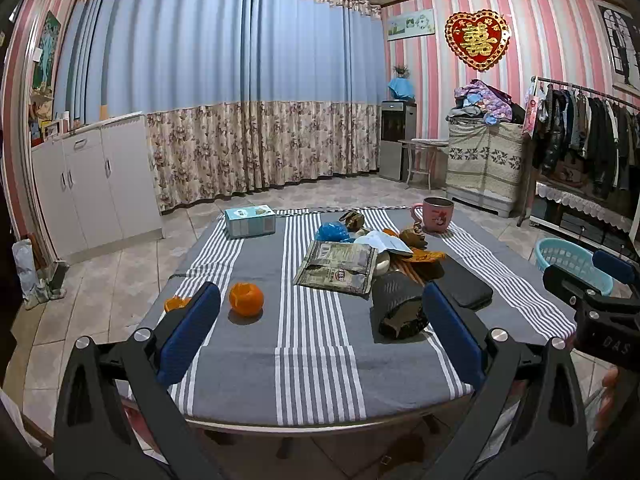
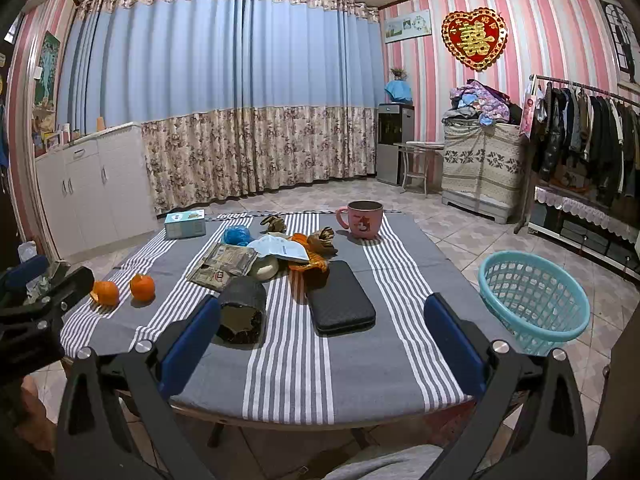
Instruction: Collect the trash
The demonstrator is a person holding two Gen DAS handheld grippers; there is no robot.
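On the striped tablecloth (image 2: 280,380), trash is seen heaped near the centre: a foil packet (image 2: 224,266), a blue crumpled wrapper (image 2: 236,235), a white paper (image 2: 280,249) and orange peel (image 2: 310,266). Two further orange peels (image 1: 246,299) are laid apart toward the left edge. A dark roll (image 2: 242,310) and a black case (image 2: 340,302) are placed nearer the front, a pink mug (image 2: 362,219) at the back. A turquoise basket (image 2: 534,300) is set on the floor to the right. Left gripper (image 1: 320,320) and right gripper (image 2: 320,322) are both held wide apart, nothing gripped
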